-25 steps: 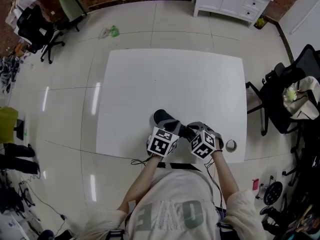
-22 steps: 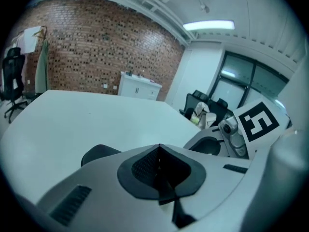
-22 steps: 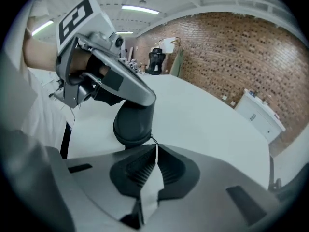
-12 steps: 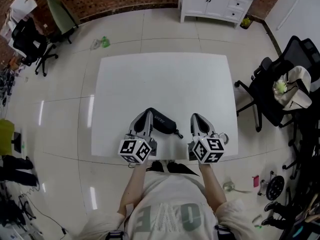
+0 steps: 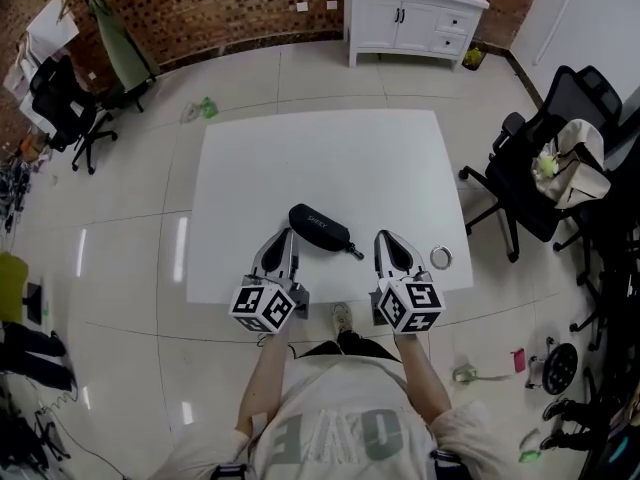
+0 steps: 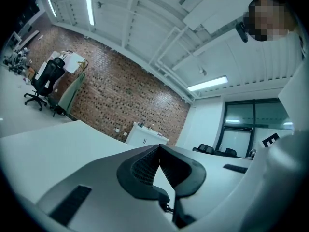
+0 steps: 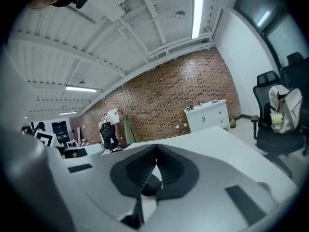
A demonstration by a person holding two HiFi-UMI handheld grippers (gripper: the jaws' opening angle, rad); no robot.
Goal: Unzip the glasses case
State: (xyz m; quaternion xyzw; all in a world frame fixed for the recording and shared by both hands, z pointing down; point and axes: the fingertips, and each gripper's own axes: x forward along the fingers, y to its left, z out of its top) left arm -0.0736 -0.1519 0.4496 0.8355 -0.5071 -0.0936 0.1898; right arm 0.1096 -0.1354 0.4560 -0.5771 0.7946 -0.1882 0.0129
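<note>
glasses case (image 5: 320,229): black, slim, on table (image 5: 320,158), pale print we cannot read | left gripper (image 5: 281,245): jaws together, empty | right gripper (image 5: 388,248): likewise, both near it

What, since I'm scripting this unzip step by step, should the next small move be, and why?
Probably open the left tongs and reach to steady the black oblong glasses case: both they and the right tongs are shut and empty, and the case lies ungripped on the white table between them.
</note>
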